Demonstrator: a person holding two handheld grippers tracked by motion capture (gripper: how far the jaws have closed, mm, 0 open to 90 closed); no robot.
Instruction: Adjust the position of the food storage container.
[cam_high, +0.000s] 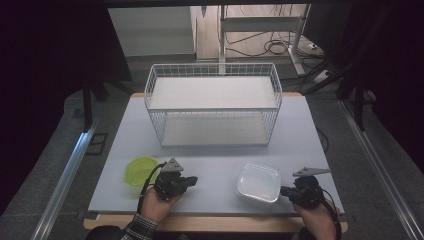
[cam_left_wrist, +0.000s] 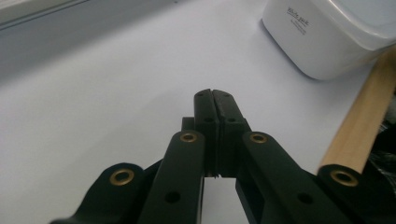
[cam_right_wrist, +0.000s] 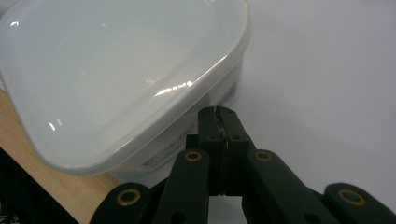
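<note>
At the near edge of the table (cam_high: 210, 150), the right gripper (cam_high: 286, 190) rests with its jaws pressed together, tips just beside the white container (cam_high: 258, 182). The left gripper (cam_high: 192, 180) lies further left, jaws likewise together on nothing, a green lid (cam_high: 138, 170) beside it. Beyond stands a white wire basket (cam_high: 213, 103)
</note>
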